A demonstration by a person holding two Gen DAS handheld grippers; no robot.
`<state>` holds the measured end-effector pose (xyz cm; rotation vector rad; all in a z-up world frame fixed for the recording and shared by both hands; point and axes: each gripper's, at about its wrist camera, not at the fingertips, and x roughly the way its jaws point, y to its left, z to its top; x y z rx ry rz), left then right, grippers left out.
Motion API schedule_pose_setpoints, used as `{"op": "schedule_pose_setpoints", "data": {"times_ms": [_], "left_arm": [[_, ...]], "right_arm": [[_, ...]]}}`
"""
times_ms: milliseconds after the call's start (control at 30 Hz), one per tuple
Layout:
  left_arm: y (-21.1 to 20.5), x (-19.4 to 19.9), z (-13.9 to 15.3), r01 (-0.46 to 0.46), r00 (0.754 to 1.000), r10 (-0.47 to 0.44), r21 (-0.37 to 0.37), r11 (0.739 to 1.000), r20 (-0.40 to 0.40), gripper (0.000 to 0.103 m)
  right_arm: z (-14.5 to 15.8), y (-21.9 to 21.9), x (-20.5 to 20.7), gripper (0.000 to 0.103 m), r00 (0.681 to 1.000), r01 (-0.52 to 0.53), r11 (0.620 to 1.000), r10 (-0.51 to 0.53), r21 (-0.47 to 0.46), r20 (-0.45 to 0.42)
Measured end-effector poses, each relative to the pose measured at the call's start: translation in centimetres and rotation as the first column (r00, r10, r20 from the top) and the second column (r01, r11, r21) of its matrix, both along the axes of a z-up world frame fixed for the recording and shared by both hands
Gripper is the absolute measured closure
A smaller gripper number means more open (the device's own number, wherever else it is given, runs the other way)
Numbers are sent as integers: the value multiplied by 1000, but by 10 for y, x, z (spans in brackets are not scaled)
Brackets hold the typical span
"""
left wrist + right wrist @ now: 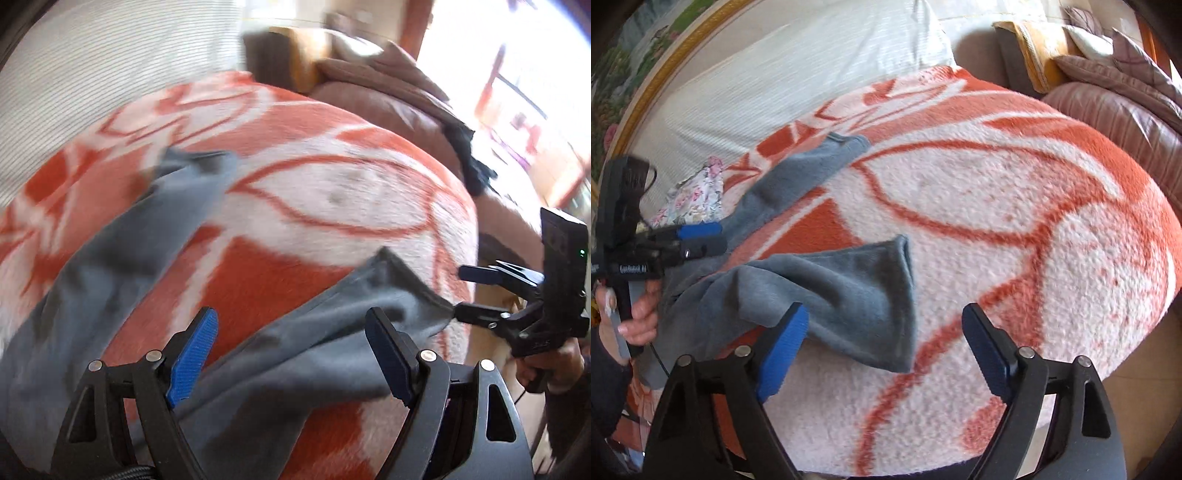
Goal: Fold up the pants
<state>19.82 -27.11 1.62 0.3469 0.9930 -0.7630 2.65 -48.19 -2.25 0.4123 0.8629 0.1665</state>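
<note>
Bright daylight, perhaps window glare, motion-blurred.

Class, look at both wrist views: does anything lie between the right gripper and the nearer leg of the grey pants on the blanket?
Nothing visible does. The right gripper is open over the orange and white blanket, with the nearer leg of the grey pants right by its blue finger; only bare blanket lies around.

A bed fills the room's middle, covered by an orange-and-white patterned blanket (1015, 229), with a white ribbed sheet (798, 74) beyond it. A gold-framed picture (646, 70) hangs on the wall at the left. To the right stands a pink-brown sofa (1115, 122) with cushions (1115, 62) — and a bright window (517, 92) washes out that side.
</note>
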Motion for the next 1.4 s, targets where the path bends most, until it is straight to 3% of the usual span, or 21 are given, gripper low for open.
{"op": "schedule_pose_setpoints", "data": {"times_ms": [167, 300, 400, 467, 567, 633, 667, 833, 1000, 1100, 1267, 1333, 1400], "left_arm": [[-63, 7, -28, 160, 987, -160, 104, 982, -1, 21], [-95, 13, -62, 236, 972, -230, 173, 956, -55, 21], [-108, 12, -84, 283, 958, -266, 203, 938, -105, 24], [-113, 11, -89, 295, 954, -278, 182, 938, -112, 26], [-117, 11, -88, 315, 946, -299, 139, 939, -126, 52], [-119, 12, -85, 327, 939, -311, 105, 939, -145, 89], [-121, 13, -84, 333, 935, -316, 89, 939, -163, 94], [-139, 22, -78, 327, 940, -312, 106, 939, -139, 98], [-153, 59, -44, 249, 967, -244, 66, 966, -75, 98], [-164, 79, -44, 212, 976, -208, 68, 975, -58, 99], [-169, 91, -82, 154, 988, -148, 166, 974, -48, 98], [-164, 97, -90, 131, 990, -121, 153, 979, -72, 95], [-153, 104, -84, 100, 991, -89, 109, 989, -96, 88]], "right_arm": [[-22, -1, 5, 33, 999, -8, 1000, 9, 26, -39], [-32, 5, 9, 45, 998, -32, 999, 33, 19, -52], [-34, 8, 8, 67, 998, -52, 999, 52, 2, -41], [-36, 5, 5, 83, 998, -54, 998, 55, 21, -37], [-40, -1, 0, 93, 999, -43, 998, 44, 47, -25], [-40, -6, -2, 95, 999, -32, 996, 33, 81, -12], [-39, -7, -1, 96, 1000, -29, 996, 30, 82, -5], [-18, -12, 10, 96, 999, -27, 1000, 27, 9, 44], [11, -31, 39, 96, 994, -3, 997, 12, -81, 106], [21, -39, 61, 96, 991, 16, 987, 5, -159, 131], [-12, -33, 96, 96, 998, -12, 968, 26, -252, 53], [-31, -29, 104, 95, 1000, -28, 960, 29, -279, 0], [-29, -29, 98, 87, 1000, 2, 959, 2, -285, 16]]}}
